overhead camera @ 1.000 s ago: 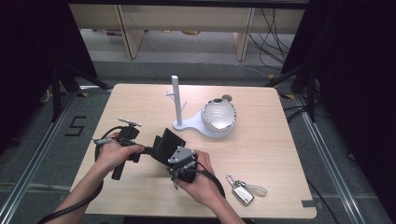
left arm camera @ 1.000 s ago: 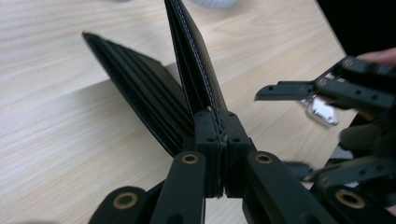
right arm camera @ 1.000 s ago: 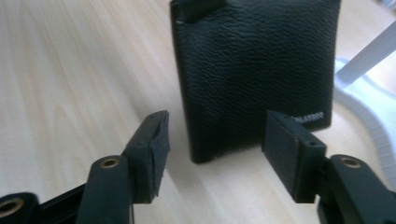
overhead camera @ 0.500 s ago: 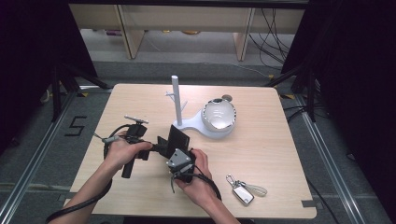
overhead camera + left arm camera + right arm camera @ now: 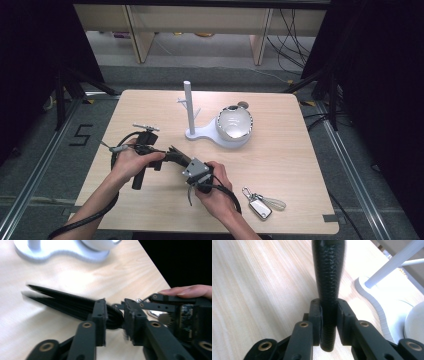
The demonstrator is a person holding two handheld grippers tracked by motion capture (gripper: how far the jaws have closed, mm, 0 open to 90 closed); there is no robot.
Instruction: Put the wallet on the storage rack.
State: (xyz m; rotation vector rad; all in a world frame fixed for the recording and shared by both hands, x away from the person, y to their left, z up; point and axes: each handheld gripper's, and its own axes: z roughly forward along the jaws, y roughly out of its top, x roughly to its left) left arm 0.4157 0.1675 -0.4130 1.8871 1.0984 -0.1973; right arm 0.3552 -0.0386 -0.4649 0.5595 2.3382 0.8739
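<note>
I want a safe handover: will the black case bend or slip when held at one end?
The black case probably stays fairly stiff: it juts straight from the right gripper, whose jaws have just been closing on it. Its grained surface likely resists slipping. It looks thin, so probably light.

Light wooden table [image 5: 300, 145]: white stand [image 5: 200, 131], bowl [image 5: 234, 124] on its base, keys [image 5: 260, 204].

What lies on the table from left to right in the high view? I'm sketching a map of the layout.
Left gripper → black leather pouch held between the grippers → white stand post → right gripper → patterned bowl on the stand's base → car key with ring.
</note>
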